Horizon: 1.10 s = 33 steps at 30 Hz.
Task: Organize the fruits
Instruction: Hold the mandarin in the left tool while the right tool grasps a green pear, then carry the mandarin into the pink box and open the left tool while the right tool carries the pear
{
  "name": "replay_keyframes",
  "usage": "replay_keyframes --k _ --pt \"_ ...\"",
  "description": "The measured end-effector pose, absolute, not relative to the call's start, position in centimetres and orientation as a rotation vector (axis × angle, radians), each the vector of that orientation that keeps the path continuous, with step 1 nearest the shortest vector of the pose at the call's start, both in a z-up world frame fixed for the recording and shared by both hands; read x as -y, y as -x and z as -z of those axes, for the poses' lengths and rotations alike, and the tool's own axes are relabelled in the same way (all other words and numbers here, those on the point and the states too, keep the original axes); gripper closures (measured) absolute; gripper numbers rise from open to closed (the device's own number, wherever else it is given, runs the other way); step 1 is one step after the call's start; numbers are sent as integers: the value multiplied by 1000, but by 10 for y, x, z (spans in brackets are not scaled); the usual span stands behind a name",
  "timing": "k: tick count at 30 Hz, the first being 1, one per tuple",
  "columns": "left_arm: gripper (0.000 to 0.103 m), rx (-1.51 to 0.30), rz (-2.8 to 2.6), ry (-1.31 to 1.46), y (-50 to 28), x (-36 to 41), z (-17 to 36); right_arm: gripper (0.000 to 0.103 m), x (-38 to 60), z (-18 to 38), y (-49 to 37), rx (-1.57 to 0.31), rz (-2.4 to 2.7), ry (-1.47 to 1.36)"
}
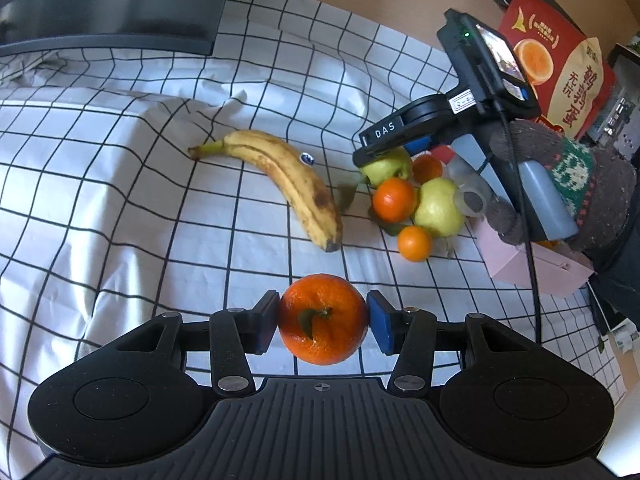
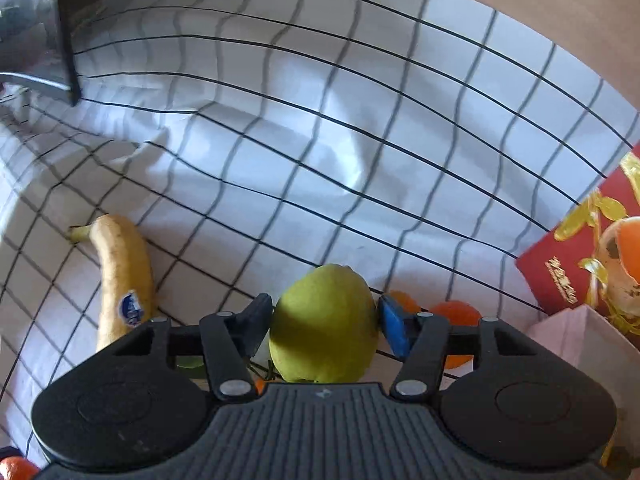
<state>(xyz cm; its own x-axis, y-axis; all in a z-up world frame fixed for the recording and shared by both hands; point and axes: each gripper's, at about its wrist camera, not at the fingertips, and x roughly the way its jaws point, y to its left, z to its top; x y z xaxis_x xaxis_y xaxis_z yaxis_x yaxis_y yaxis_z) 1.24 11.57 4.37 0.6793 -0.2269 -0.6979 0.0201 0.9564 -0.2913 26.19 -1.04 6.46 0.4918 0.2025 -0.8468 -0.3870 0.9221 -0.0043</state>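
Note:
My left gripper [image 1: 323,320] is shut on an orange tangerine [image 1: 323,330], stem leaf towards the camera, held just above the checked cloth. A spotted banana [image 1: 280,176] lies beyond it. At its right sits a pile of fruit: a tangerine [image 1: 394,199], a green pear [image 1: 438,208], a smaller tangerine [image 1: 415,243]. My right gripper [image 1: 384,156] reaches down into the back of that pile. In the right wrist view its pads press both sides of a green pear [image 2: 324,324], so the right gripper [image 2: 324,320] is shut on it. The banana [image 2: 124,276] lies at its left.
A white cloth with a black grid [image 1: 120,200] covers the surface, with creases at the left. A pink box [image 1: 520,264] and a red snack bag [image 1: 560,68] stand at the right. A dark screen [image 1: 108,8] stands at the back left. A gloved hand [image 1: 560,168] holds the right gripper.

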Motion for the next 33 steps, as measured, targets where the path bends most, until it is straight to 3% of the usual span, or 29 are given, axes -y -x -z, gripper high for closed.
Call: replay_keyframes --k 6,12,19,26,33 --pt "50 -847 123 260 -17 -115 -39 44 -6 -65 -253 -954 -427 272" --pt "50 -856 117 269 -17 -118 -36 44 1 -50 -276 -1089 -460 211" --pt "50 -863 121 271 -19 -118 -35 45 5 -48 -277 -1118 -488 208" --pt "50 -851 177 223 -22 -97 -46 45 49 -105 -227 -918 -527 54" --pt "50 -799 322 155 -40 -43 -72 45 131 -169 -105 -623 -451 9"
